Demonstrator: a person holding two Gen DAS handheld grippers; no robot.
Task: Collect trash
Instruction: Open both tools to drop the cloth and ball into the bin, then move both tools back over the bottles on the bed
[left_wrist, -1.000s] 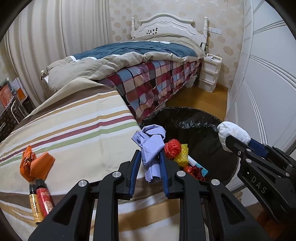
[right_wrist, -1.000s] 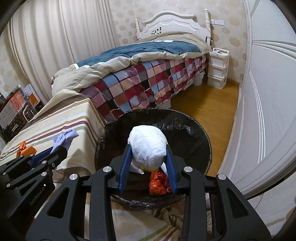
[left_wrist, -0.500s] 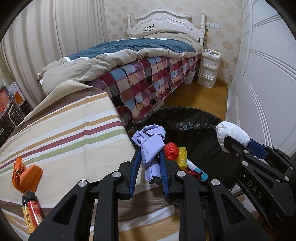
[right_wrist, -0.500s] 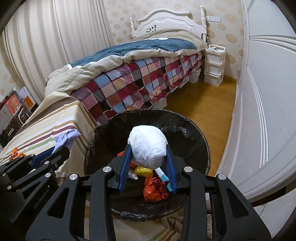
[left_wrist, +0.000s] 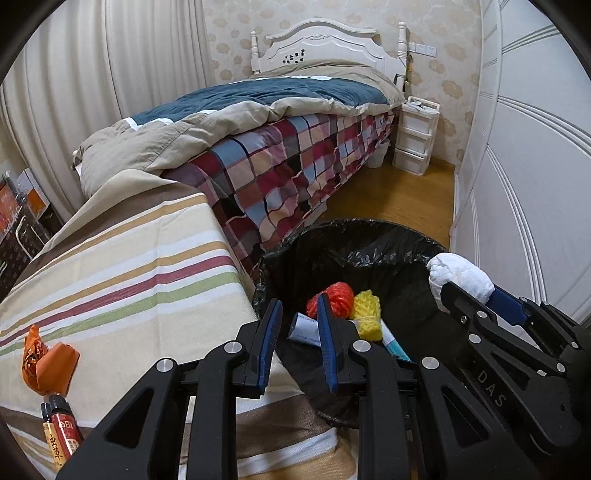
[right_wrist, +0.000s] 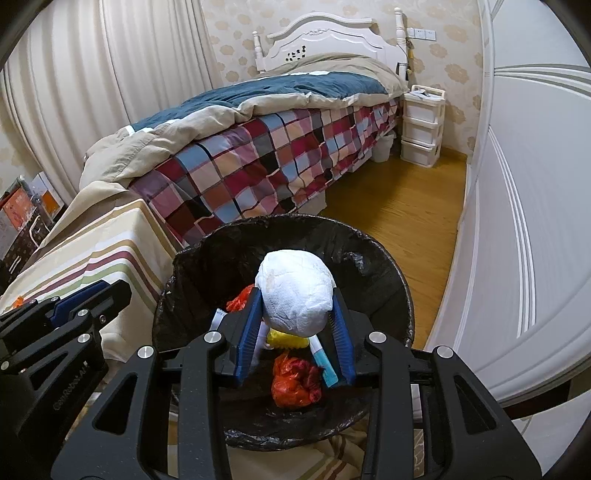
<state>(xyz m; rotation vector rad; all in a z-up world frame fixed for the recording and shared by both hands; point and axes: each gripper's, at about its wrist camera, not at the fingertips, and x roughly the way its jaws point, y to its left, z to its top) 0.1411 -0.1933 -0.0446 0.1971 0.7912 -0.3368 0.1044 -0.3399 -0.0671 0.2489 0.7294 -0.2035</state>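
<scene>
A black-lined trash bin (left_wrist: 354, 240) (right_wrist: 373, 254) stands beside the striped table (left_wrist: 122, 280). It holds red, yellow and orange trash. My left gripper (left_wrist: 297, 317) is open and empty at the bin's near rim. The purple cloth is not in view. My right gripper (right_wrist: 295, 306) is shut on a crumpled white paper ball (right_wrist: 295, 295) and holds it over the bin; the ball also shows in the left wrist view (left_wrist: 460, 277). An orange wrapper (left_wrist: 46, 362) and two small bottles (left_wrist: 59, 432) lie on the table at the left.
A bed with a checked cover (left_wrist: 295, 155) runs behind the bin. A white wardrobe (left_wrist: 524, 166) is at the right. White drawers (left_wrist: 415, 140) stand by the headboard. Wooden floor (right_wrist: 399, 206) lies between bed and wardrobe. Boxes (left_wrist: 22, 199) sit at the far left.
My left gripper has opened over the bin and the purple cloth is gone from it. My right gripper still holds the white ball over the bin.
</scene>
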